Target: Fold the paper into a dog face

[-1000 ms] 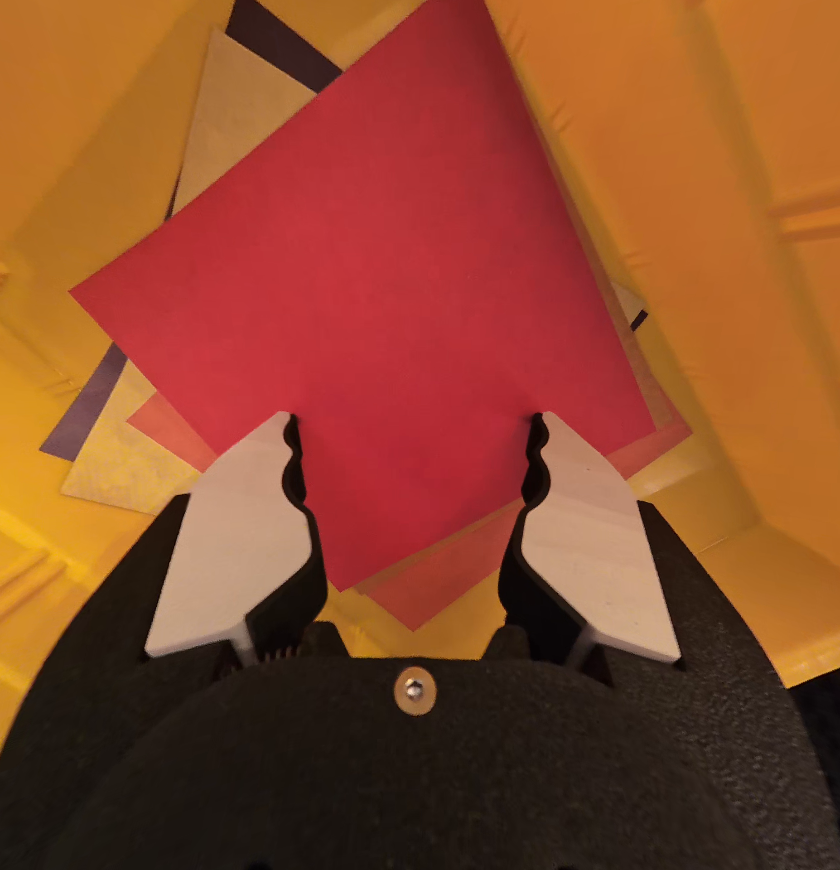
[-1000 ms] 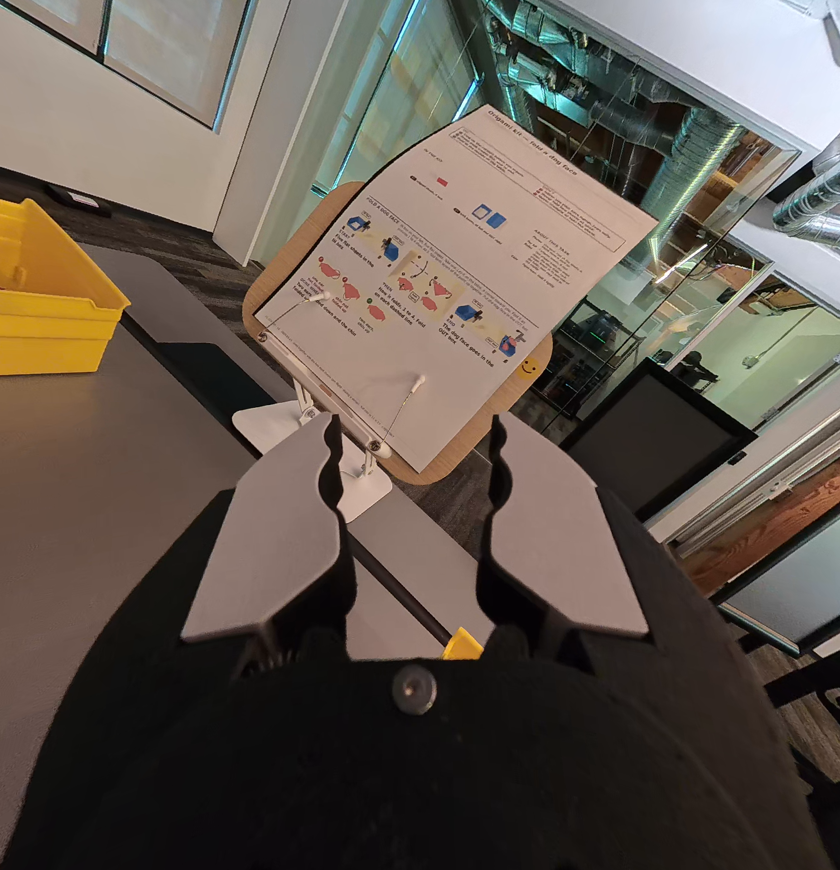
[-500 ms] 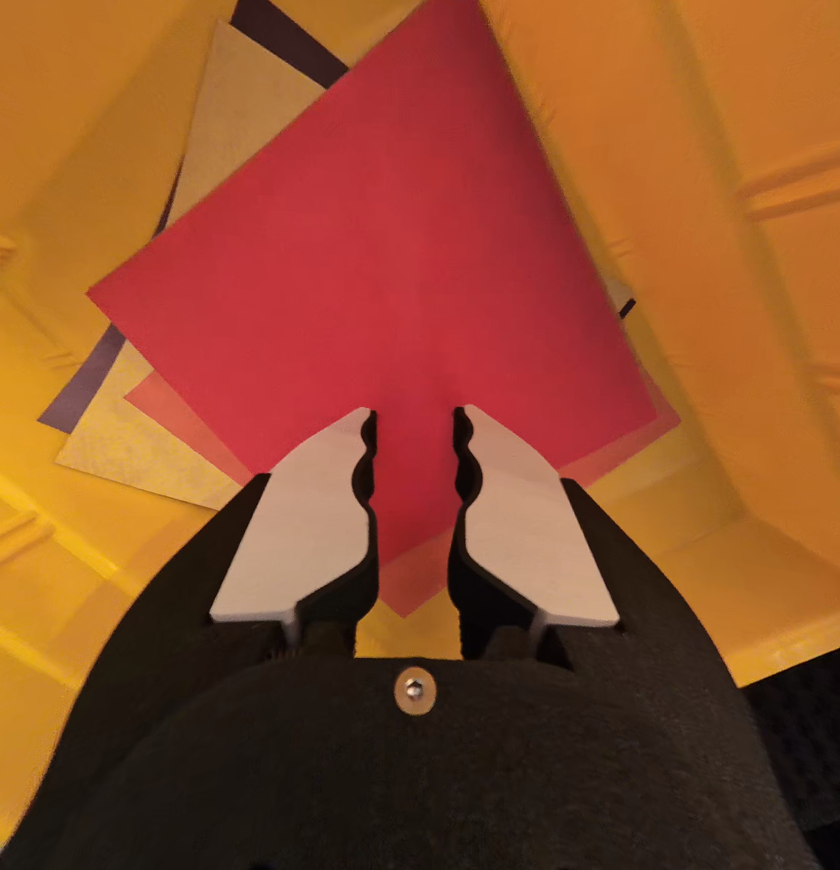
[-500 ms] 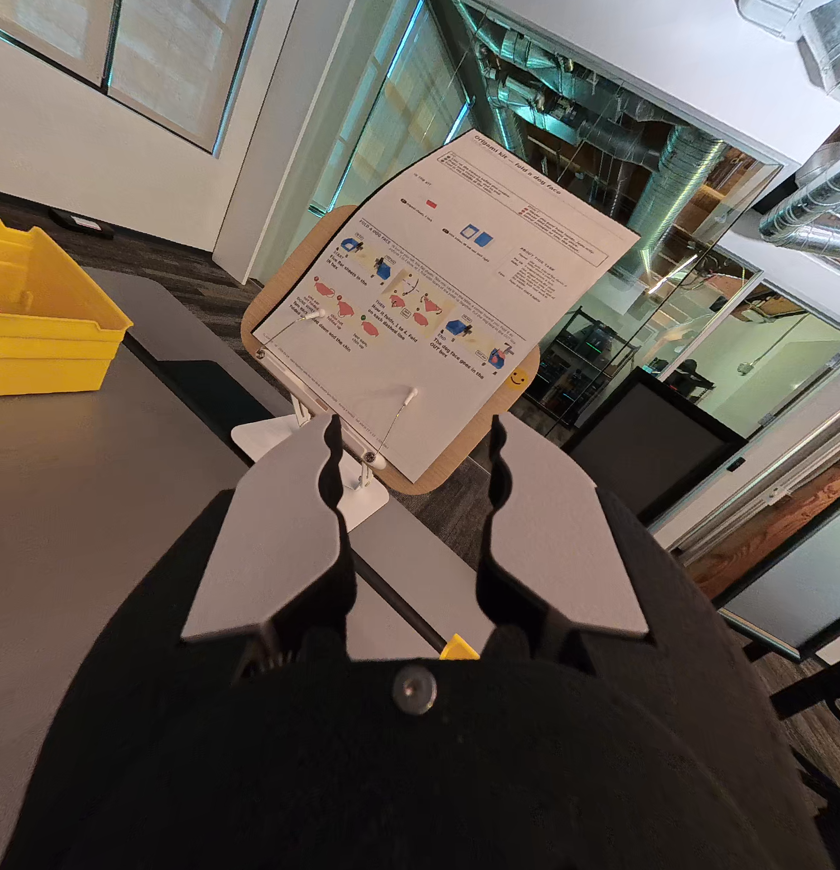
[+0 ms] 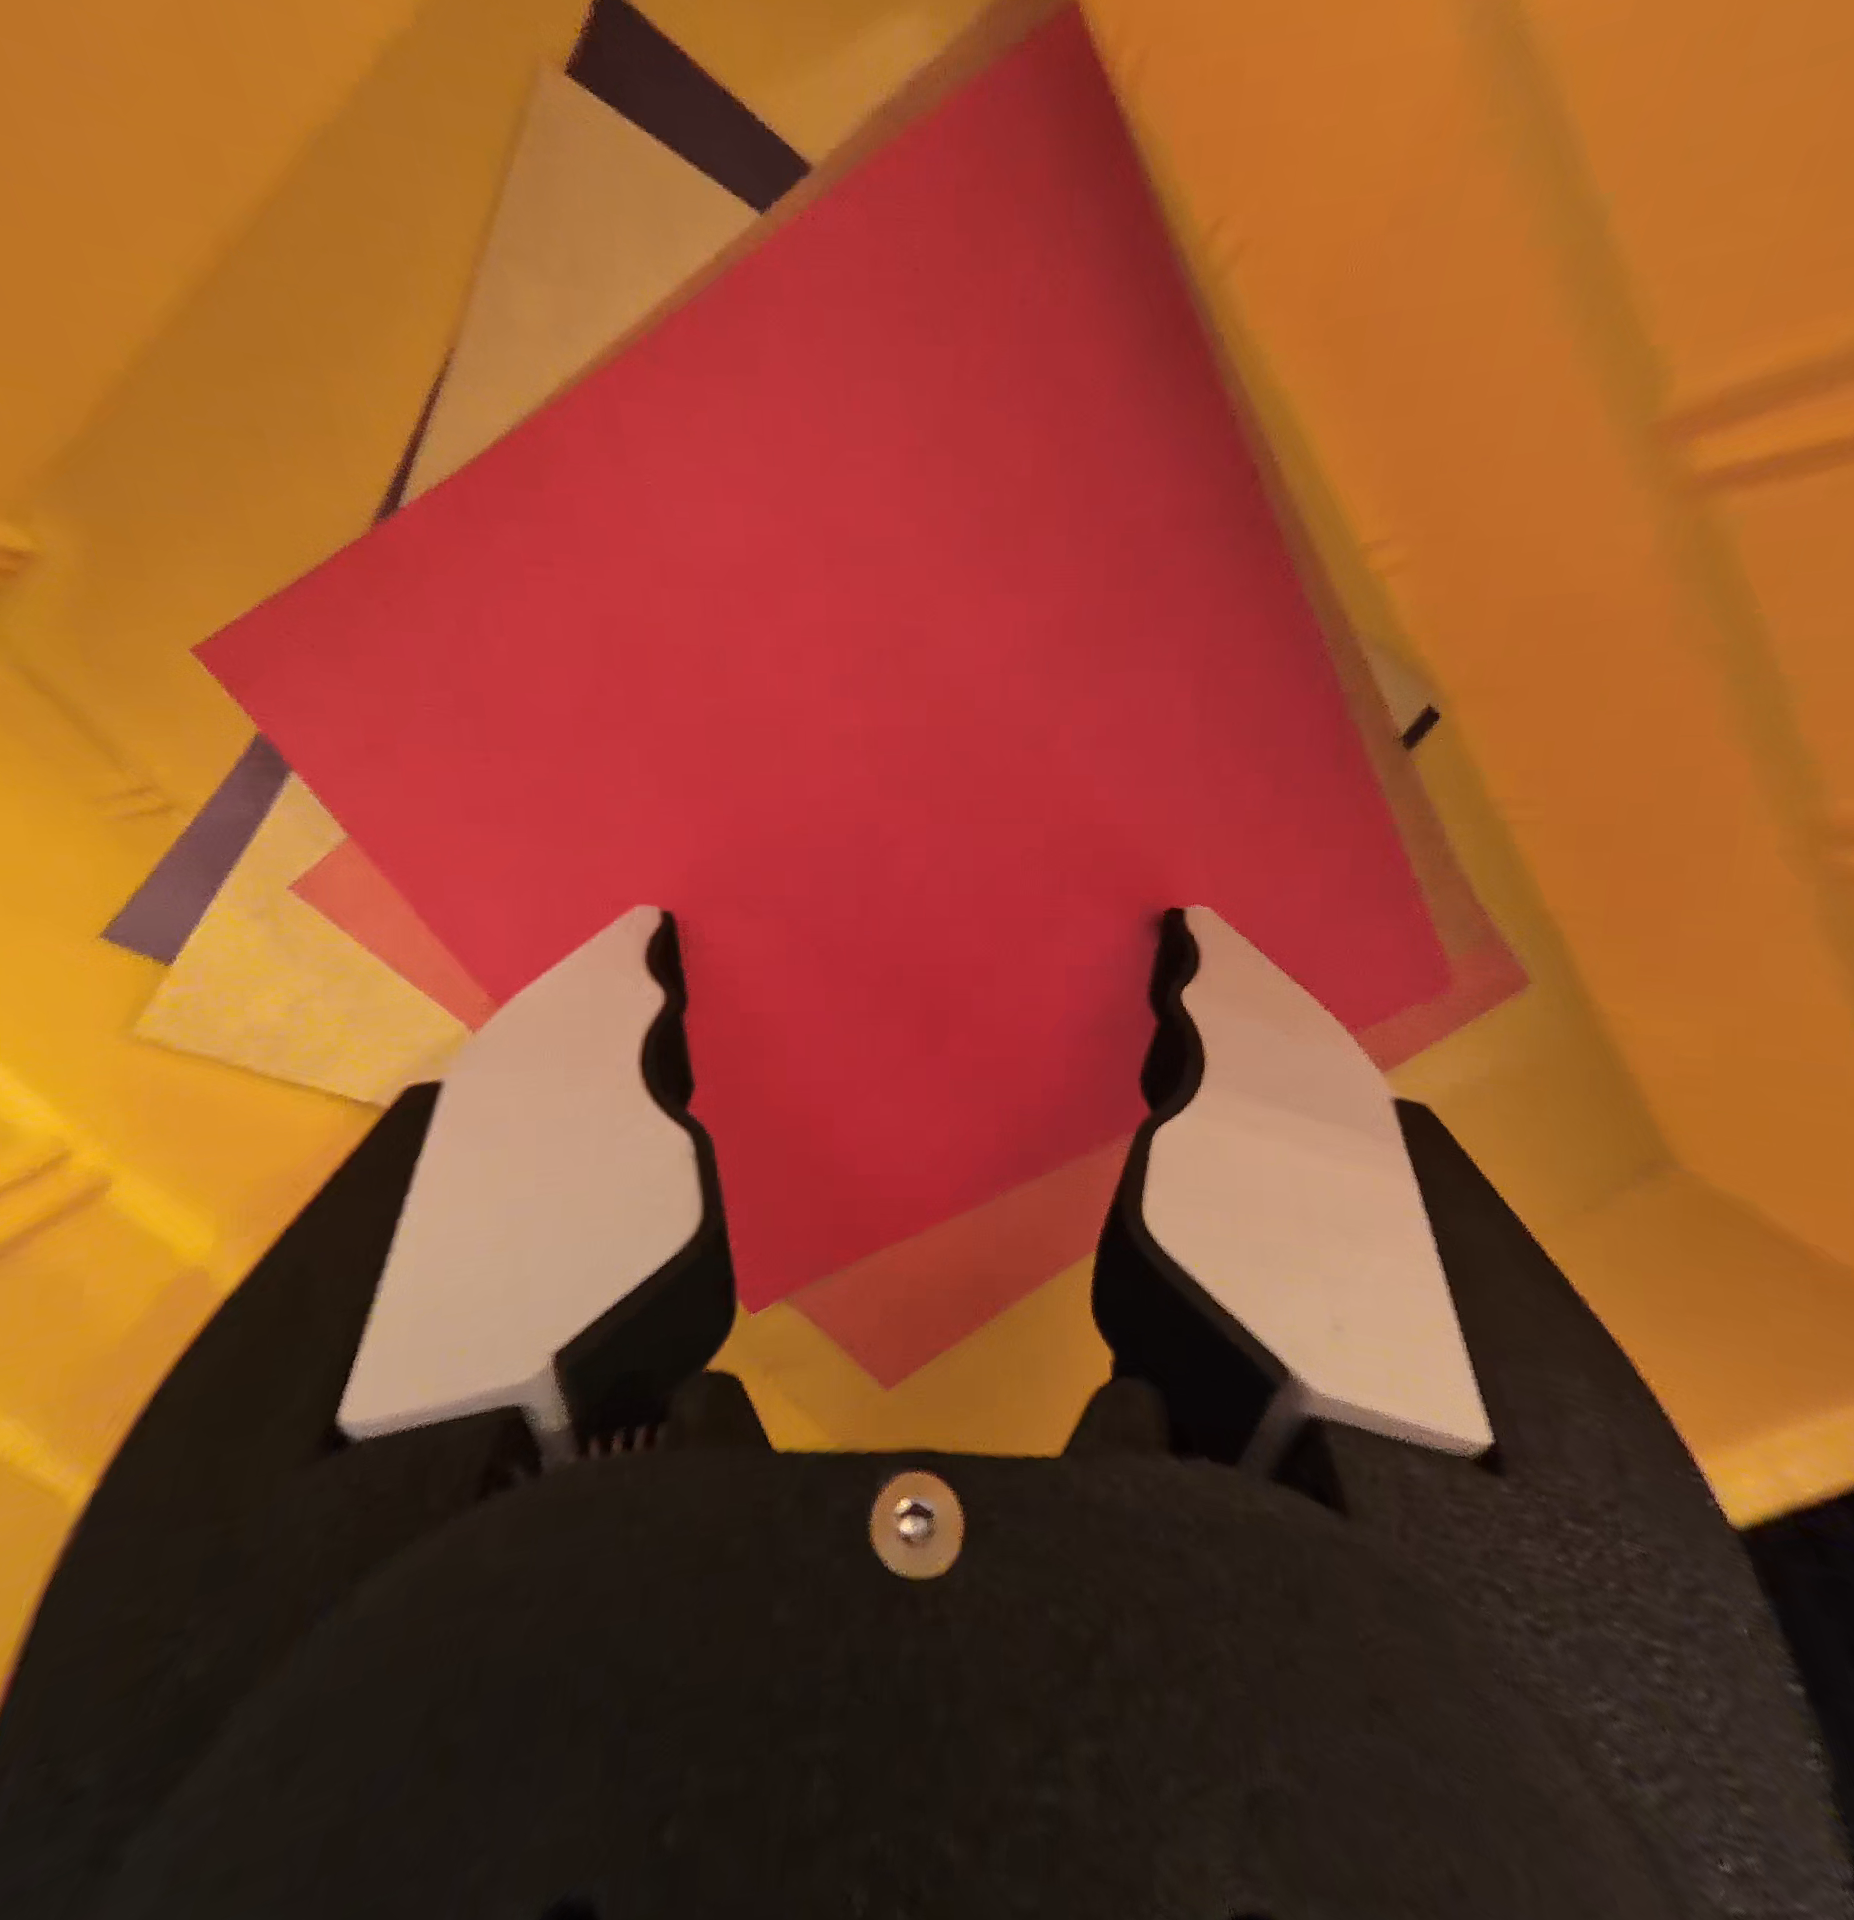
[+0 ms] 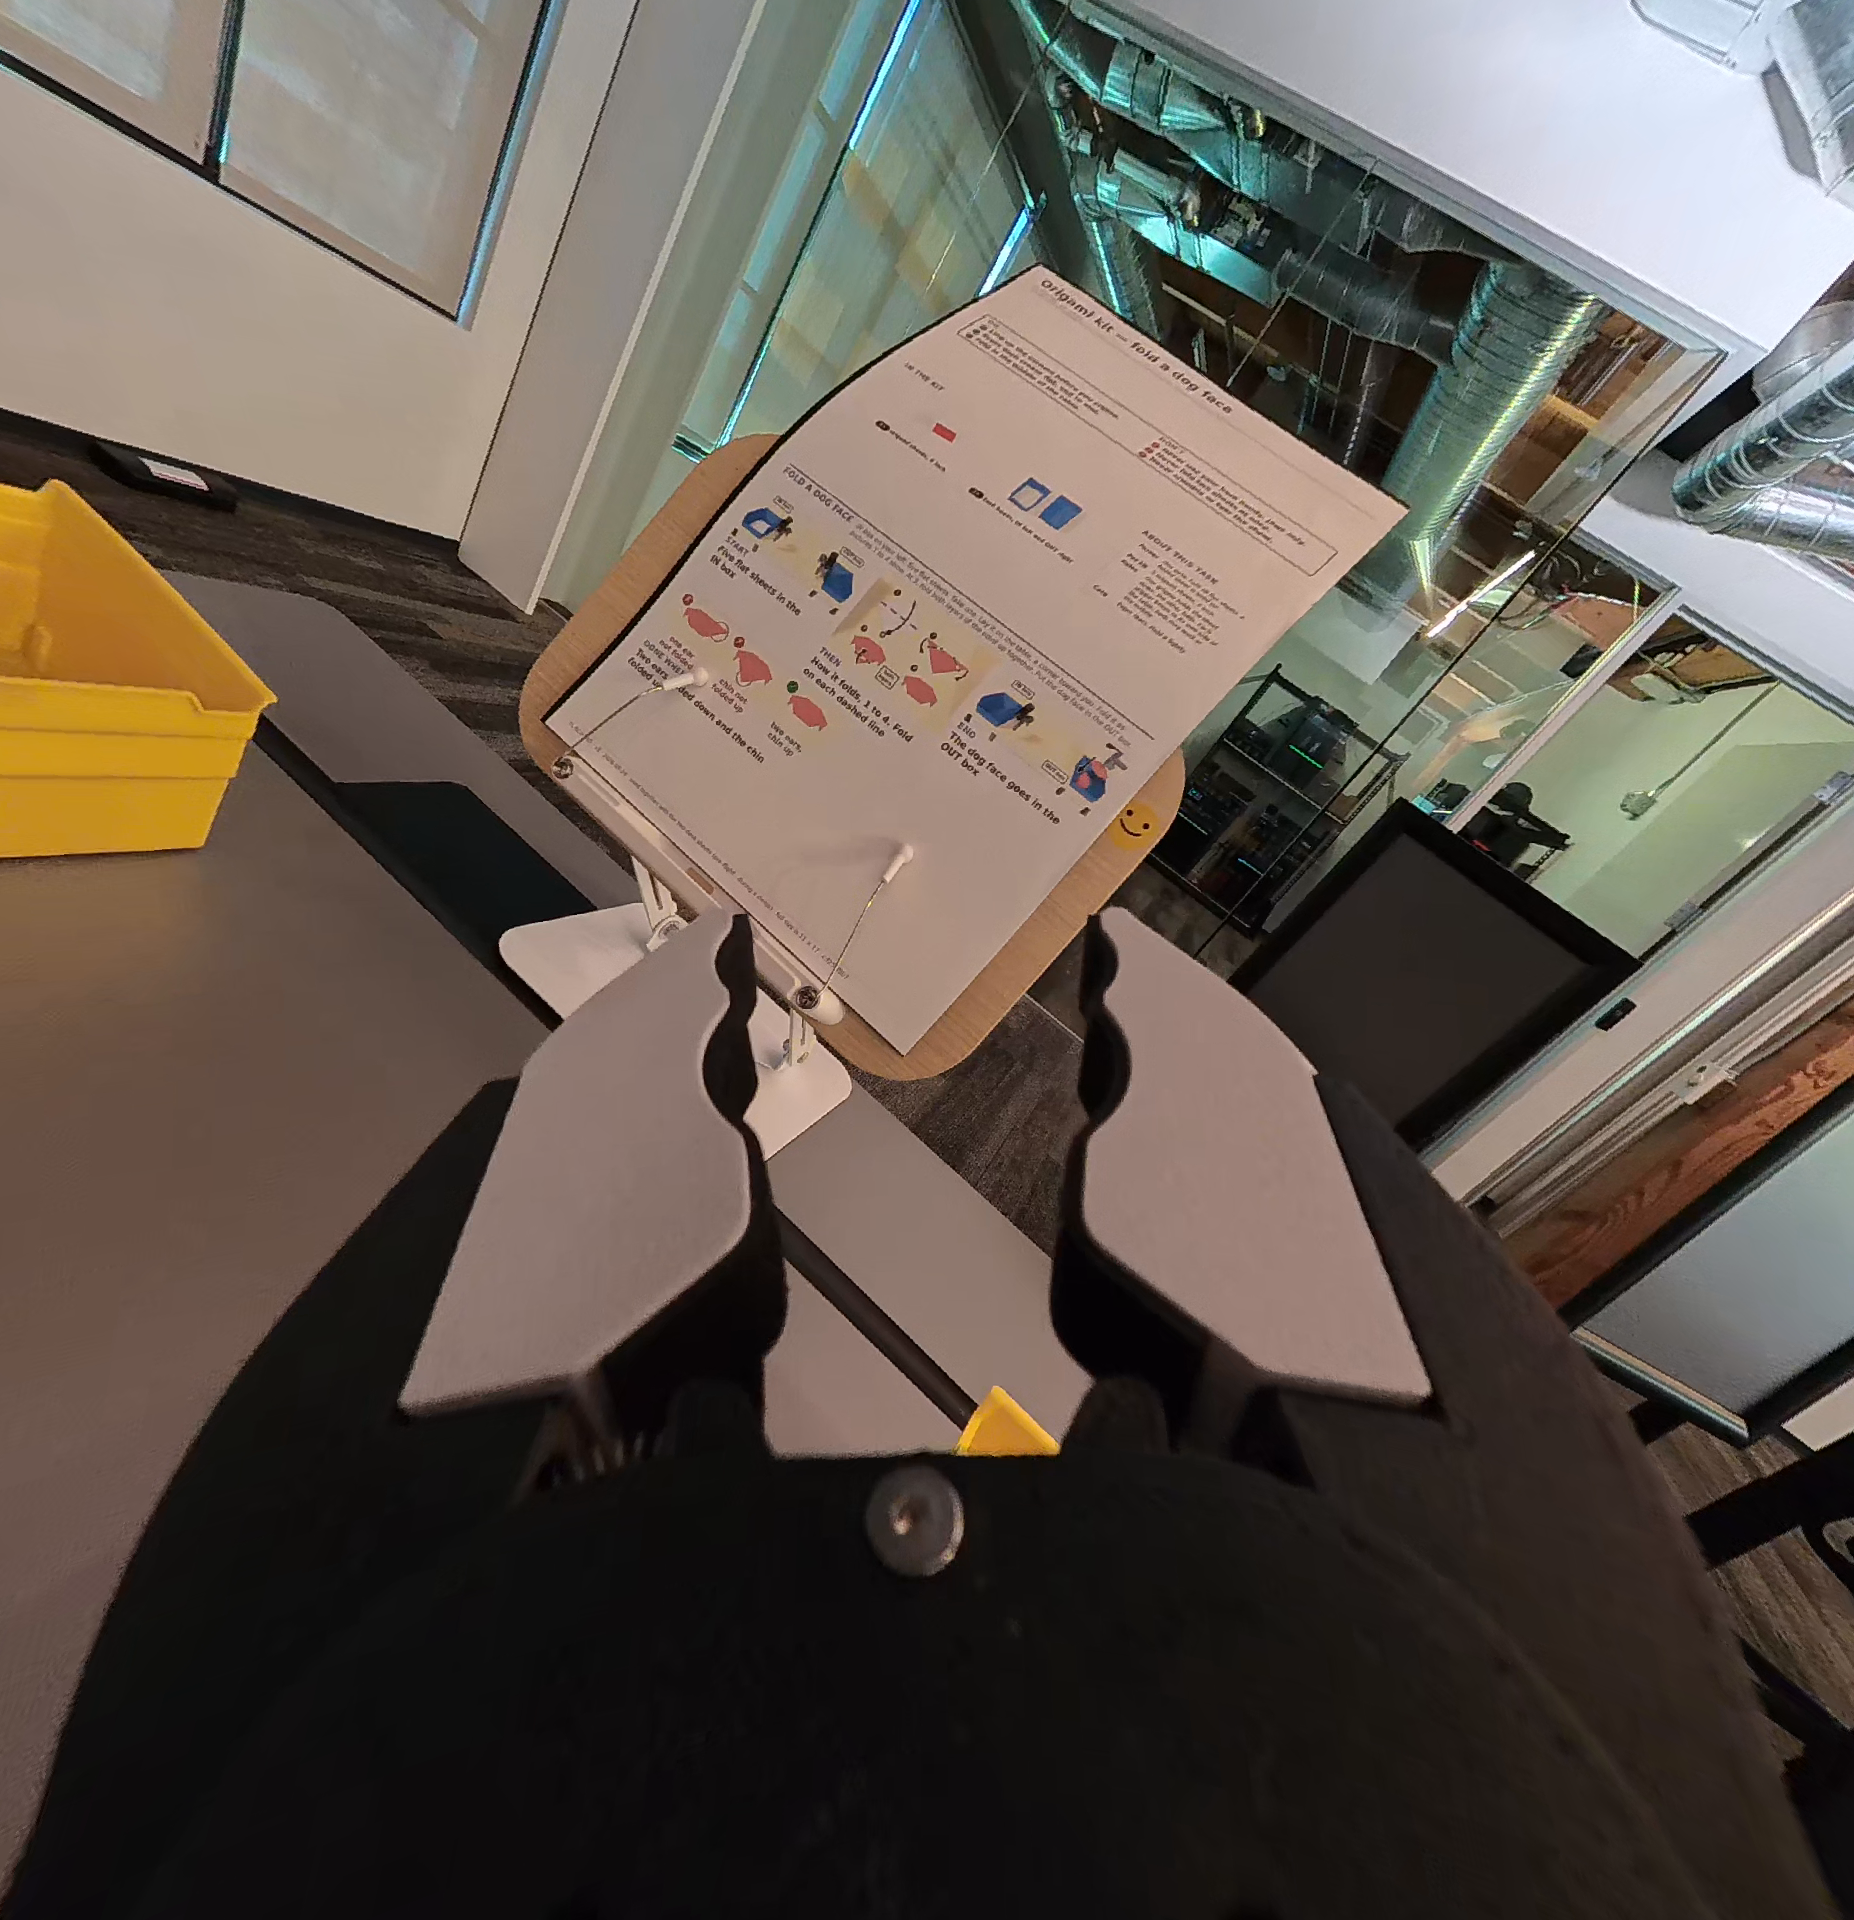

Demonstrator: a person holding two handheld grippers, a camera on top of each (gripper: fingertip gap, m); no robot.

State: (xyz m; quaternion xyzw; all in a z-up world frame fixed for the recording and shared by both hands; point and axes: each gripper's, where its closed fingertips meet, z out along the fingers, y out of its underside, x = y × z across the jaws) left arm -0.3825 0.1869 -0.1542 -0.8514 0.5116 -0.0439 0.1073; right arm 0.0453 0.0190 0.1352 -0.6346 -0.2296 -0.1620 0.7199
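Right now the left gripper (image 5: 918, 920) is inside the yellow bin (image 5: 1588, 436), and its two fingers are spread wide with nothing held between them. The red paper (image 5: 829, 686) lies on top of a small pile of other sheets (image 5: 580, 239), all still flat in the bin. No fold has been made yet, so the job looks like it is only at the start.

What could go wrong? The sheets lie right on top of each other, so the fingers could pinch two at once, like the orange one (image 5: 933, 1304) poking out just under the red. Paper is thin and flat, so the fingers might also slide over it and grab nothing. A hard squeeze near the corner could crumple it and spoil the later folds.

The left view shows only the inside of the bin and the papers. It does not show the room at all. The right view shows the right gripper (image 6: 912, 940) up in the air, fingers apart and empty, pointed at an instruction sheet (image 6: 964, 665) on a stand. It also shows the gray table (image 6: 175, 1091) and the outside of the bin, but none of the papers.
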